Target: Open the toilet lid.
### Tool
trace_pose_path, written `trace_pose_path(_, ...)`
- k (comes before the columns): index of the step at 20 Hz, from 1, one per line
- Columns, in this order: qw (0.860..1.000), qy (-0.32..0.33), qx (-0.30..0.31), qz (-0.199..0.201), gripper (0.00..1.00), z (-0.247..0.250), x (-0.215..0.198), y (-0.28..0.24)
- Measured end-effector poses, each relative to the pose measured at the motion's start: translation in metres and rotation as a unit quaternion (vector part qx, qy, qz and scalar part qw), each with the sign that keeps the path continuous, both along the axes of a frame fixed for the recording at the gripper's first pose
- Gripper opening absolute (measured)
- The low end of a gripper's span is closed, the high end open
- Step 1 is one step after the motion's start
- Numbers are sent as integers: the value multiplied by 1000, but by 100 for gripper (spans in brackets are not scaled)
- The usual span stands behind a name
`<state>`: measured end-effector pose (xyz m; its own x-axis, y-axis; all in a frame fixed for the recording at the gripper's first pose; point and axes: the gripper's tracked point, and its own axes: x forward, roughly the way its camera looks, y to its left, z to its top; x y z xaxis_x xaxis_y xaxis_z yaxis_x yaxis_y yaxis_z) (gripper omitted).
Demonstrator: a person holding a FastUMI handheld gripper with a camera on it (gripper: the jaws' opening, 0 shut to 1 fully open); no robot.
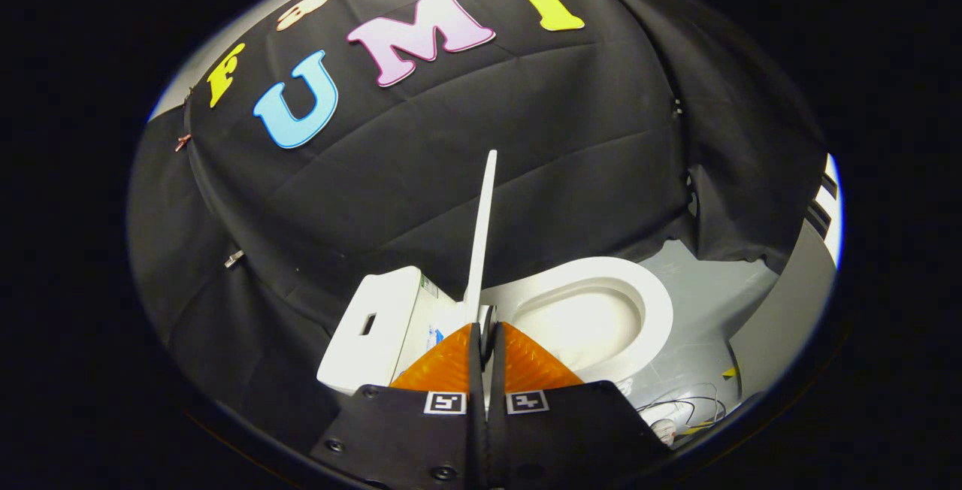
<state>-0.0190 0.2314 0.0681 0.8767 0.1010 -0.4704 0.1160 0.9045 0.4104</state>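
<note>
Tongs [485,325] clamped on your toilet lid [482,238]
You hold the lid upright, edge-on, between tank [372,325] and open seat [601,317]; no writing is readable

upright lid [481,234] between fingers [451,362], open bowl [594,317] beside

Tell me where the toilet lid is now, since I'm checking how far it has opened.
In the gripper view the toilet lid stands upright, edge-on, pinched between the fingers of the gripper, with the tank on its left and the seat on its right.
</note>
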Motion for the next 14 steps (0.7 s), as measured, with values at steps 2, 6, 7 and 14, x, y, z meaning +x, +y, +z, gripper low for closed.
trace_pose_path(2, 1000, -5, -2, 3, 5, 7, 2, 14)
trace_pose_path(6, 1000, -12, -27, 7, 5, 15, 9, 39)
trace_pose_path(7, 999, -12, -33, 10, 5, 18, 10, 48)
trace_pose_path(14, 996, -18, -89, 26, 5, 30, 15, 101)
